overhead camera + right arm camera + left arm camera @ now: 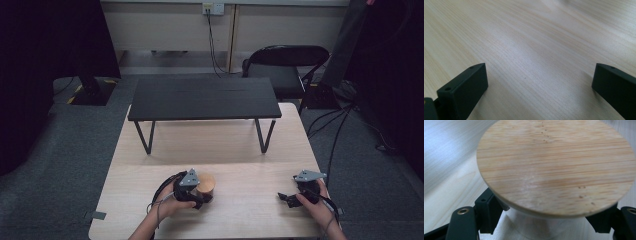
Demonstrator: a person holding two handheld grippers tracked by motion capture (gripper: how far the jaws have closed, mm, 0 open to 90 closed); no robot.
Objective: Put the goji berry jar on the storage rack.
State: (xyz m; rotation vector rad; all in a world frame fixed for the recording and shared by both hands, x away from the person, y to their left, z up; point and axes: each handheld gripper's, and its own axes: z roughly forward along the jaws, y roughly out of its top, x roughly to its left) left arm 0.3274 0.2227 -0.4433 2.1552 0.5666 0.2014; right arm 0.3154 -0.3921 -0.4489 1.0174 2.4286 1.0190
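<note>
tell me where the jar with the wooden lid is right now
In the high view the jar stands on the near left part of the table, between the left gripper's jaws, in front of the black shelf.

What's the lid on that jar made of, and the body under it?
The lid looks like bamboo, matte: fine parallel grain with small dark flecks. The jar body beneath is pale and smooth, maybe frosted glass or ceramic; too little shows to tell. The left gripper brackets it.
</note>
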